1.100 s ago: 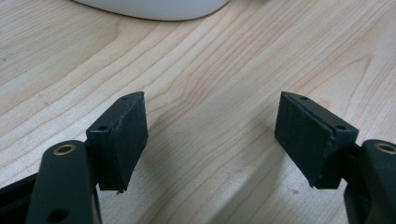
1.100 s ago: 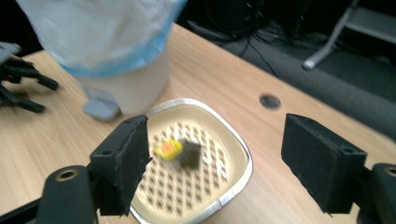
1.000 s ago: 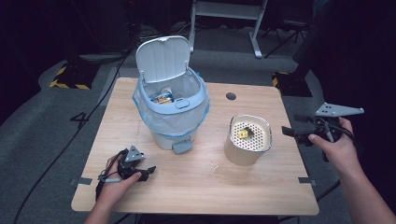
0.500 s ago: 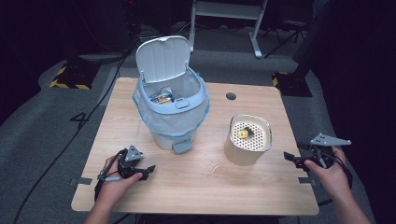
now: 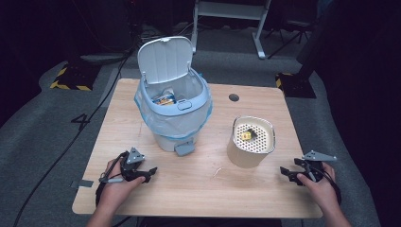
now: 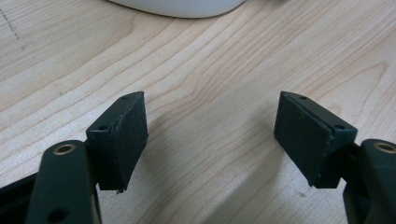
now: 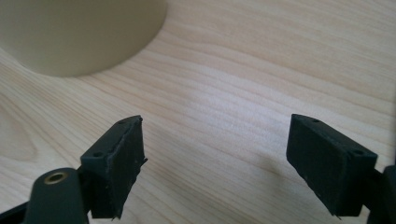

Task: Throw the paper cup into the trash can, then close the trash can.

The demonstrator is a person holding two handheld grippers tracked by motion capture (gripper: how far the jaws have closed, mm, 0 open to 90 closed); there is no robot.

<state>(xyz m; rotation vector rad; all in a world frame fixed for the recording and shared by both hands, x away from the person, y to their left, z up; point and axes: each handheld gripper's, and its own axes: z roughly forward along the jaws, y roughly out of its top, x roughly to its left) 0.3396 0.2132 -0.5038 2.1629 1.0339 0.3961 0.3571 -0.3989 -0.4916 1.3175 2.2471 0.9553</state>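
Observation:
A pale blue pedal bin [image 5: 174, 113] stands on the wooden table [image 5: 142, 198], lid up, lined with a clear bag, with a wrapper inside. To its right sits a cream cylinder [image 5: 250, 142] with a perforated top carrying a small yellow piece [image 5: 246, 136]. My left gripper [image 5: 146, 173] rests on the table near the front left corner, open [image 6: 210, 135] over bare wood, the bin's base [image 6: 177, 5] just ahead. My right gripper [image 5: 289, 173] lies at the front right, open [image 7: 215, 154], the cylinder's wall [image 7: 79, 32] ahead to its left.
A round cable hole [image 5: 233, 97] sits in the table's far side. A thin scrap [image 5: 217, 172] lies on the wood in front of the cylinder. Cables trail over the grey floor at left, and a metal stand [image 5: 231, 9] is behind the table.
My right gripper has come down from beside the cylinder toward the table's front right corner and now rests low on the wood. The left gripper has stayed still.

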